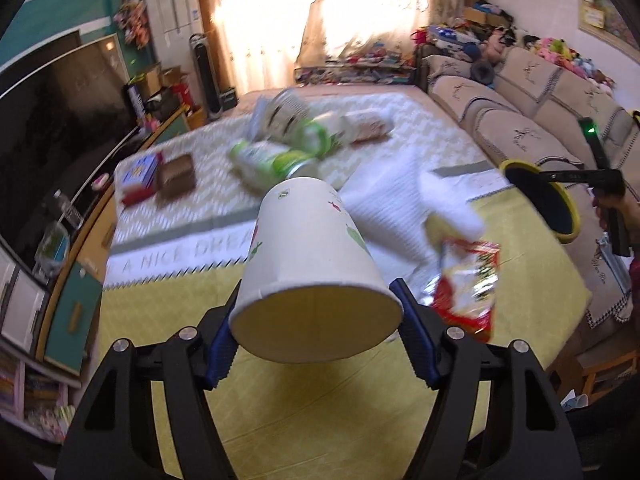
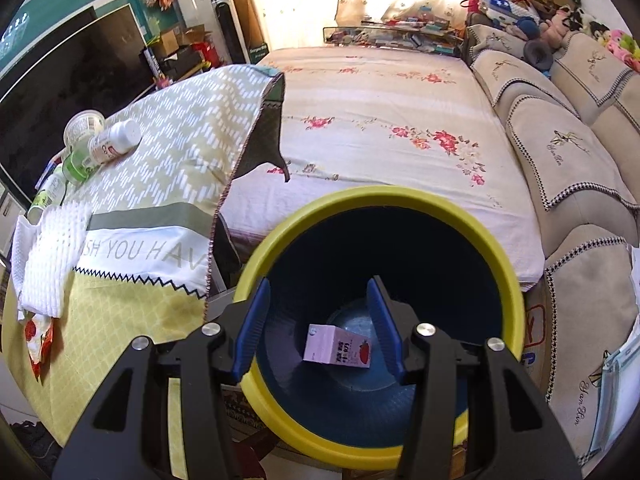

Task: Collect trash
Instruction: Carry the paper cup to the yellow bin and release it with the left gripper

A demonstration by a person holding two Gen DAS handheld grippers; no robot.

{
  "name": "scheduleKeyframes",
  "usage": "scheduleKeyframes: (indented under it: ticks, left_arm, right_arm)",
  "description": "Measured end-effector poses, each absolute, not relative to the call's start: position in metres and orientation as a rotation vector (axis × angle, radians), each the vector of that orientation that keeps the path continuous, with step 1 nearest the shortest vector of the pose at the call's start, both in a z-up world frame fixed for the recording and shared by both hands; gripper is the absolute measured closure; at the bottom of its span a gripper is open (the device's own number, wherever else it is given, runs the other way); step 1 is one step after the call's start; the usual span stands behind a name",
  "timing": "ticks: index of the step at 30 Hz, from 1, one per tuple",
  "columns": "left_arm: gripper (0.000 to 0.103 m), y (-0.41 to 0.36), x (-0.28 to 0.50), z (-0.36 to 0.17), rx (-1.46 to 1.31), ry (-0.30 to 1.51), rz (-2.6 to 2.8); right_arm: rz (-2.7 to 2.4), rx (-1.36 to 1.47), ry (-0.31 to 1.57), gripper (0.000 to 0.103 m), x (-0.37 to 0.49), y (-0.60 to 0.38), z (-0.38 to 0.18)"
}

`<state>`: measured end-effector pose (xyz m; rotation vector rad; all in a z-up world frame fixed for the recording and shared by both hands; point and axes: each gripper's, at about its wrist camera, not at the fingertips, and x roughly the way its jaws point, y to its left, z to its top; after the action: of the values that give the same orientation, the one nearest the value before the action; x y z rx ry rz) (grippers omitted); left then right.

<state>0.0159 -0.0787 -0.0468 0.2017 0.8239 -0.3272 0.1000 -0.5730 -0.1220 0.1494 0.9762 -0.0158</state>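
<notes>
My left gripper (image 1: 316, 336) is shut on a white paper cup (image 1: 308, 264), held tilted above the yellow tablecloth (image 1: 320, 396). A red snack wrapper (image 1: 468, 284), a white cloth (image 1: 404, 200) and green-labelled bottles (image 1: 276, 160) lie on the table. The wrapper (image 2: 38, 338), cloth (image 2: 44, 252) and bottles (image 2: 100, 144) also show at the left of the right wrist view. My right gripper (image 2: 318, 328) grips the near rim of a yellow-rimmed dark blue bin (image 2: 508, 280). A pink milk carton (image 2: 338, 346) lies inside. The bin (image 1: 540, 200) shows at the right of the left wrist view.
Small boxes (image 1: 160, 176) sit at the table's far left. A TV (image 1: 60, 120) stands on a cabinet to the left. A floral-sheeted bed (image 2: 380, 120) lies beyond the bin, with a beige sofa (image 2: 568, 152) on the right.
</notes>
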Motion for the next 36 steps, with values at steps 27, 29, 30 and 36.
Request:
scheduleKeyframes:
  ticks: [27, 29, 30, 36]
  left_arm:
    - [0.019, -0.462, 0.130, -0.096, 0.270, 0.999, -0.935]
    - [0.019, -0.441, 0.127, -0.082, 0.242, 0.975, -0.923]
    - [0.017, -0.427, 0.126, -0.074, 0.229, 0.951, -0.911]
    - [0.007, -0.278, 0.100, -0.016, 0.142, 0.776, -0.735]
  right_arm:
    - [-0.274, 0.164, 0.824, 0.043, -0.003, -0.644, -0.074]
    - [-0.261, 0.160, 0.828, 0.043, -0.001, -0.637, -0.077]
    - [-0.250, 0.159, 0.829, 0.042, 0.001, -0.631, -0.078]
    - [-0.012, 0.140, 0.846, 0.042, 0.037, -0.550, -0.094]
